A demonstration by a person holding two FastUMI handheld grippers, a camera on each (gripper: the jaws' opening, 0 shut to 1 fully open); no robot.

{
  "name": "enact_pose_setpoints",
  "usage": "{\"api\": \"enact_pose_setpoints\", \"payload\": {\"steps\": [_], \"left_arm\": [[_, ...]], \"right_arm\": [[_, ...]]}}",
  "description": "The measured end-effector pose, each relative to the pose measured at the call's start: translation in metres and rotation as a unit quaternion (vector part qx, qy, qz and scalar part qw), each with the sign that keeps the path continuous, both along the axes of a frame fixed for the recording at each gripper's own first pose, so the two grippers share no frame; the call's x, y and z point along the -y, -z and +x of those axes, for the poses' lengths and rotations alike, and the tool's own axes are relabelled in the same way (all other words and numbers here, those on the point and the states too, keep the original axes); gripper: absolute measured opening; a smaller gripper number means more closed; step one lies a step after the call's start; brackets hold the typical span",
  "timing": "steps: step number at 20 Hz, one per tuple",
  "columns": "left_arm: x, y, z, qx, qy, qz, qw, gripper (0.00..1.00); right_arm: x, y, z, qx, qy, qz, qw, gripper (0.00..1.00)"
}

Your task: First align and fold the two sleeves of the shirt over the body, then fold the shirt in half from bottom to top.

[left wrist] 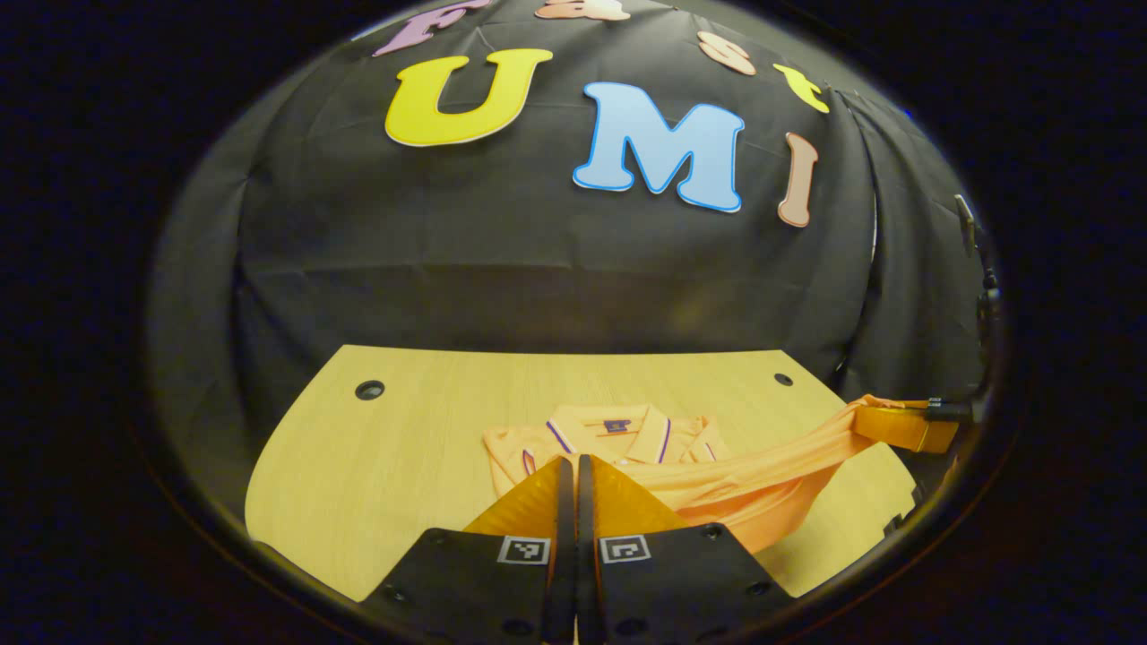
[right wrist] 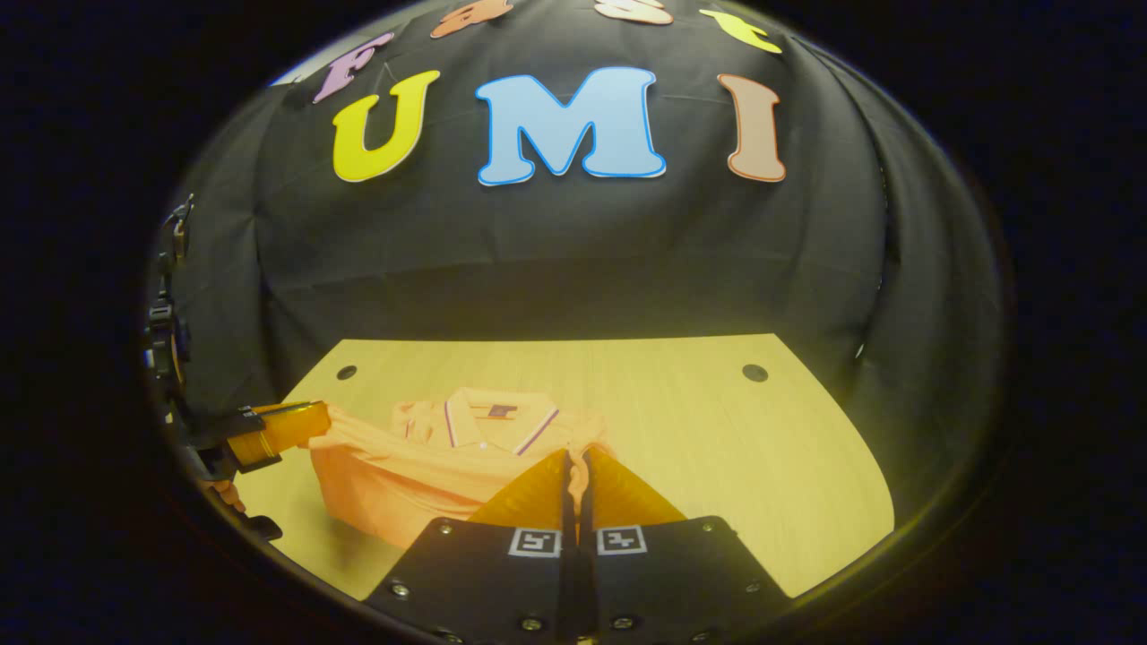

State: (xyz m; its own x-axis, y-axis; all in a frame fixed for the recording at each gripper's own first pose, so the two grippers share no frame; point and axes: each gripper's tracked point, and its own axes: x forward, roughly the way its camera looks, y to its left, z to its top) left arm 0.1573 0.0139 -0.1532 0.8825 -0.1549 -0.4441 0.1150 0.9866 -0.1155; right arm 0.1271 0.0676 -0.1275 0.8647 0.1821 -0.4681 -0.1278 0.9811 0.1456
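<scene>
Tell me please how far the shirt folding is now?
Done, it seems: no sleeve sticks out beside the shirt, so both look folded over the body. In hand: the left gripper and right gripper each pinch its bottom edge and lift it off the table. Left: carry that edge up to the collar and lay it flat.

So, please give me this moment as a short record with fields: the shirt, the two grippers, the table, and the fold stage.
shirt: orange polo shirt, collar toward the booth wall, near edge lifted off the table
left gripper: fingers closed on the shirt's edge
right gripper: fingers closed, fabric pinched between them
table: light wooden table, two round holes near the back
fold stage: seemingly the bottom-to-top fold, hem raised by both grippers
</scene>
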Motion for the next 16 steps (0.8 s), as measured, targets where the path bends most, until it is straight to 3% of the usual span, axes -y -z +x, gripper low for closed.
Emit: {"api": "enact_pose_setpoints", "payload": {"steps": [11, 16], "left_arm": [[-0.019, 0.042, 0.107, 0.006, 0.001, 0.042, 0.999, 0.06], [-0.024, 0.071, 0.13, 0.0, 0.0, 0.052, 0.999, 0.06]], "right_arm": [[-0.025, 0.038, 0.114, -0.02, 0.001, -0.032, 0.999, 0.0], [-0.032, 0.075, 0.134, -0.047, -0.002, -0.049, 0.998, 0.02]]}}
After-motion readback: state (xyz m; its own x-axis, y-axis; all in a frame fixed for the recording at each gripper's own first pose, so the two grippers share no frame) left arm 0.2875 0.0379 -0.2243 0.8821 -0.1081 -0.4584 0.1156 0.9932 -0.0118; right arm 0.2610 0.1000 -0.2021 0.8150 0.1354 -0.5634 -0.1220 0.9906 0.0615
